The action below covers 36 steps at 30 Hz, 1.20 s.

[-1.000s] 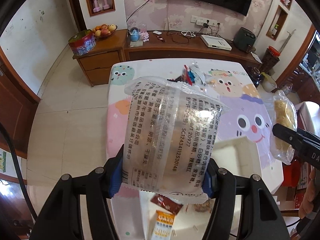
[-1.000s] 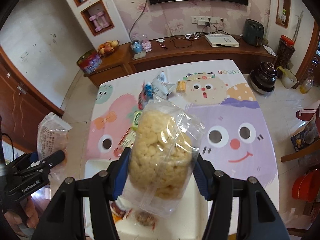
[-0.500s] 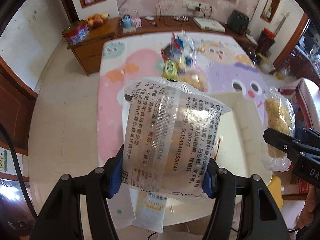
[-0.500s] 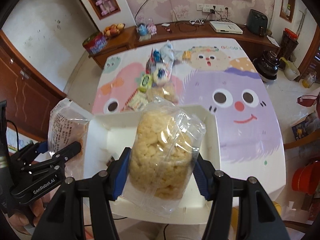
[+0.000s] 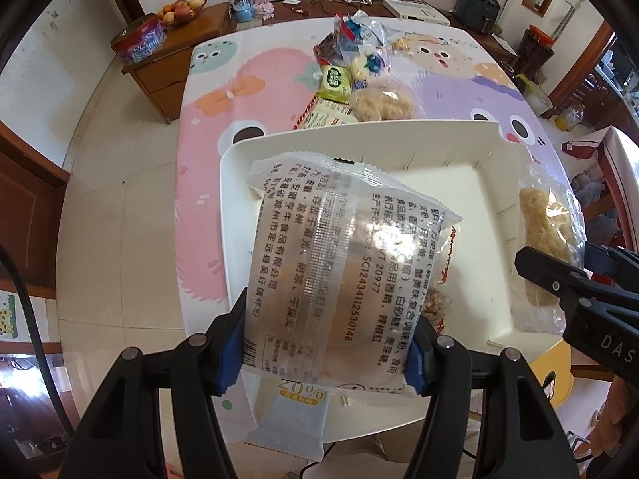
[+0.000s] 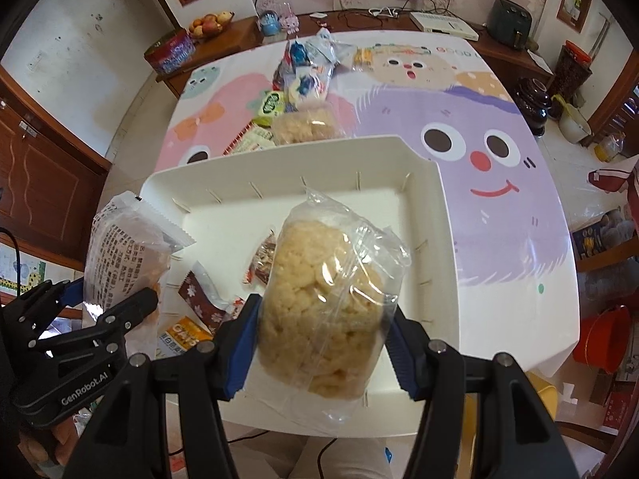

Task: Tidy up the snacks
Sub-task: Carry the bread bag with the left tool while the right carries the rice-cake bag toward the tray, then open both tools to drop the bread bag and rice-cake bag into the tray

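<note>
My left gripper is shut on a clear printed snack packet and holds it over the left part of the white bin. It also shows in the right wrist view. My right gripper is shut on a clear bag of puffed rice cake, held over the white bin. That bag shows at the right of the left wrist view. Small snack packets lie inside the bin.
A pile of loose snacks lies on the cartoon tablecloth beyond the bin. A wooden sideboard with a fruit bowl and a tin stands behind the table. A red bucket is on the floor at right.
Both grippers have pulled back toward the near table edge and lower over the bin, each still holding its packet. The bin now fills the view beneath them.
</note>
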Motion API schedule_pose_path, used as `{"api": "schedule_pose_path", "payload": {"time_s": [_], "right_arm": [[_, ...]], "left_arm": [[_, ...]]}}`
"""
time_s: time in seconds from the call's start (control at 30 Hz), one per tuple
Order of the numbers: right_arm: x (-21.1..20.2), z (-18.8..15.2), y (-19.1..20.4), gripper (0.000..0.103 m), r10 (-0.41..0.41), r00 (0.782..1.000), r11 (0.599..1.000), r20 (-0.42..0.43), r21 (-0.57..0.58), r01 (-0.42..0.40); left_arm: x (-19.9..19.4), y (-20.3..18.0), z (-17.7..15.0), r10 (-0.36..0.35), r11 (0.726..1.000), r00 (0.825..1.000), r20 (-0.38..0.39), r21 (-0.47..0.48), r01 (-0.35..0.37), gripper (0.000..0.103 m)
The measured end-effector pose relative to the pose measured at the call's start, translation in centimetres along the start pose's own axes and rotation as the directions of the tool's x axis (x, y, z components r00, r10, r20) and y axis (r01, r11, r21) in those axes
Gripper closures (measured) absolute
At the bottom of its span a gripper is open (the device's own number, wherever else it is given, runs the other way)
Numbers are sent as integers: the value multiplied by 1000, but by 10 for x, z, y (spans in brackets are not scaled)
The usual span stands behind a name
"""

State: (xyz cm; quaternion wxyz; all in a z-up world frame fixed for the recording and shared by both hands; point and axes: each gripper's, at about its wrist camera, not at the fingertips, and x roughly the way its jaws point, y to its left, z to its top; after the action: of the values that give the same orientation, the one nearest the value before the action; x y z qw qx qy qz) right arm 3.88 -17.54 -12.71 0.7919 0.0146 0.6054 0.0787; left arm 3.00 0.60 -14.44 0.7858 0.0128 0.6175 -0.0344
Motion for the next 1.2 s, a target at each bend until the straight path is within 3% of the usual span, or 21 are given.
{"api": "schedule_pose_path", "payload": {"time_s": [0.13,0.37,0.87,1.2], "right_arm": [[8,3,1,44,-17,1000,1000,-12,-11,17],[13,10,1,43,-38,999,999,-16,-5,38],[-3,6,3,43,-26,1000,1000,-15,5,26],[-30,5,9,43,-46,999,999,25,-27,47]], "left_arm": [[5,0,2,-1,1000,1000,-10,-1,1,38],[5,-1,9,-26,1000,999,-18,-10,26,15],[-17,3,7,-14,1000,999,41,-13,15,14],[-43,3,6,-36,999,992,123,-6,37,14]]}}
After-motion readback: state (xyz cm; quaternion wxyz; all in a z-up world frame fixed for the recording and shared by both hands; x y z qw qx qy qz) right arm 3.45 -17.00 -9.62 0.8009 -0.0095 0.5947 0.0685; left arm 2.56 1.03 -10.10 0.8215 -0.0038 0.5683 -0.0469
